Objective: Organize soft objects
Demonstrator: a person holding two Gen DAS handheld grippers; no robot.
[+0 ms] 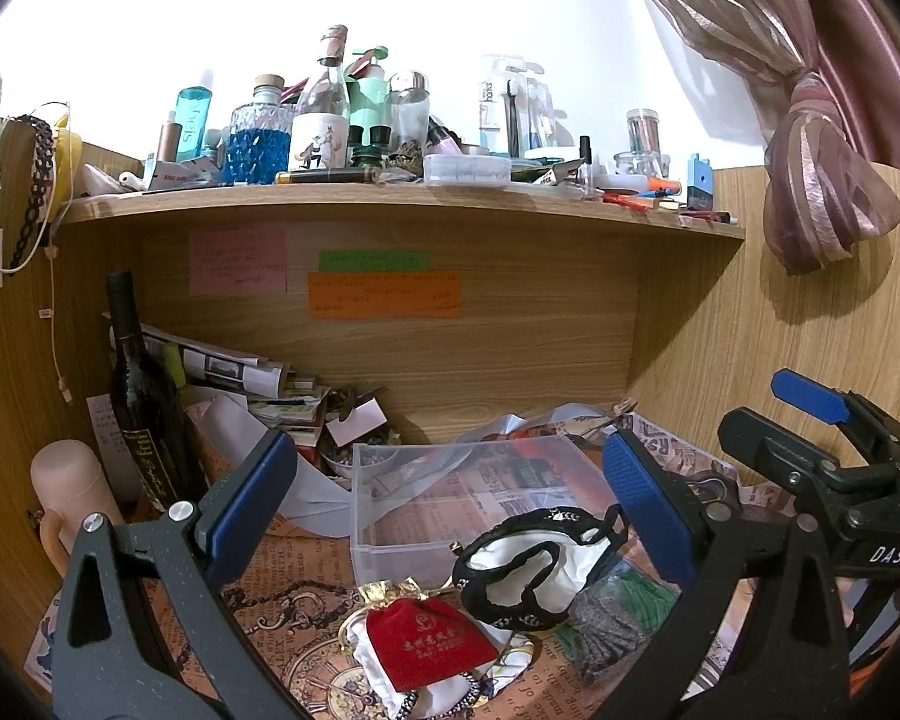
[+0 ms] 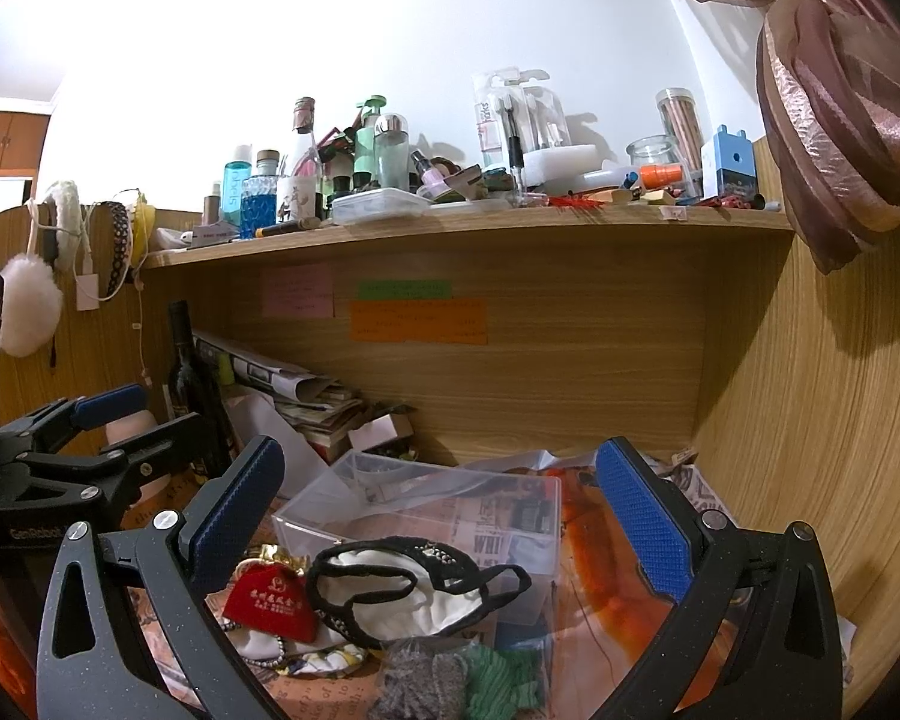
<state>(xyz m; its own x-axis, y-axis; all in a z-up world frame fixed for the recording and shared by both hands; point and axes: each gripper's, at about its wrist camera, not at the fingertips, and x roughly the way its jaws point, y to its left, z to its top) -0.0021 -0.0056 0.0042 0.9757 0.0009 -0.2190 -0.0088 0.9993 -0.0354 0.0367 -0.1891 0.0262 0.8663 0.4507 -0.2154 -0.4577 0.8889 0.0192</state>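
Note:
A white mask with black trim point(image 1: 528, 570) point(image 2: 414, 588) lies on the printed desk cover just in front of a clear plastic box point(image 1: 450, 480) point(image 2: 426, 504). A red velvet pouch point(image 1: 429, 642) point(image 2: 270, 600) lies on a white cloth beside it. Grey point(image 2: 417, 684) and green point(image 2: 501, 681) knitted pieces lie nearer the front, also in the left wrist view point(image 1: 615, 612). My left gripper point(image 1: 450, 510) is open and empty above these things. My right gripper point(image 2: 438, 516) is open and empty above them too; it also shows in the left wrist view point(image 1: 822, 414).
A dark wine bottle point(image 1: 144, 414) point(image 2: 195, 384), a pink flask point(image 1: 72, 492) and a paper pile point(image 1: 252, 384) stand at the back left. A wooden shelf point(image 1: 390, 204) point(image 2: 450, 228) crowded with bottles hangs overhead. A curtain point(image 1: 810, 180) hangs right.

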